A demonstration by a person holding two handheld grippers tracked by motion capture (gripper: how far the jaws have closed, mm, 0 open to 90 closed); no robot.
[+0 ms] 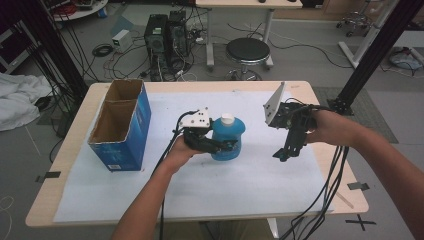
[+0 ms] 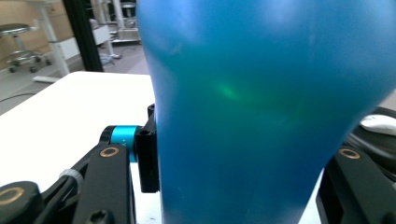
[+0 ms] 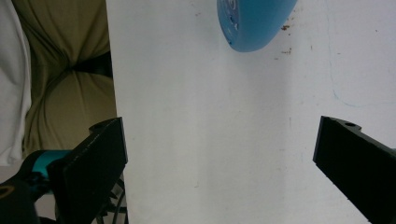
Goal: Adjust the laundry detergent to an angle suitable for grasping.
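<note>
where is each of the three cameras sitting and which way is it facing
High view: above the person's side, facing forward and down on the table; both forearms, left gripper and right gripper show.
Left gripper view: on the left gripper, facing along its jaws clamped on the blue bottle.
Right gripper view: on the right gripper, facing down at the tabletop; jaws apart, nothing between.
Shared: all three show the blue bottle.

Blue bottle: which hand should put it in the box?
Left. The left gripper already clamps the blue bottle, and the cardboard box sits on its side. The right gripper hangs open, farther away.
</note>
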